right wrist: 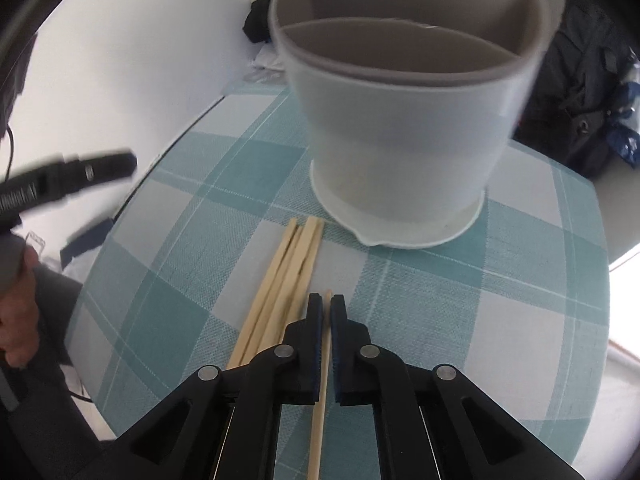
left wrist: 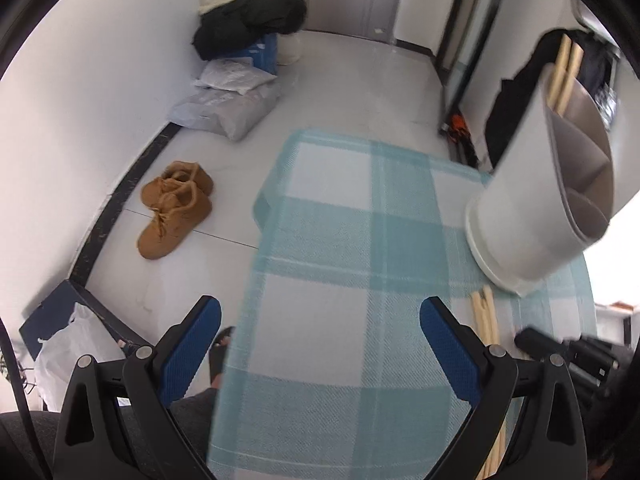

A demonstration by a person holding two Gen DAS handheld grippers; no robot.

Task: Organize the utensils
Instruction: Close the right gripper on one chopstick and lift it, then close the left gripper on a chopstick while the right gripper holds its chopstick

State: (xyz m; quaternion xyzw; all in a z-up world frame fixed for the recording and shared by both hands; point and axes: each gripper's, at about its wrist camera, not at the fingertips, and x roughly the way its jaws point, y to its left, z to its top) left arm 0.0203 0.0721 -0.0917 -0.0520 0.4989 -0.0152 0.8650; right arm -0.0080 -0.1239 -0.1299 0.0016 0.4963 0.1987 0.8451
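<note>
A white utensil holder with a grey divided insert stands on the teal checked tablecloth. In the left wrist view the holder is at the right, with two chopsticks upright in its far compartment. Several wooden chopsticks lie together on the cloth in front of the holder. My right gripper is shut on a single chopstick just right of that bundle, its tip showing between the fingertips. My left gripper hangs open over the cloth's left part with nothing between its blue pads.
The table's left edge drops to a grey floor with brown shoes, plastic bags and a black coat by the wall. A person's hand is at the left. Dark bags sit behind the holder.
</note>
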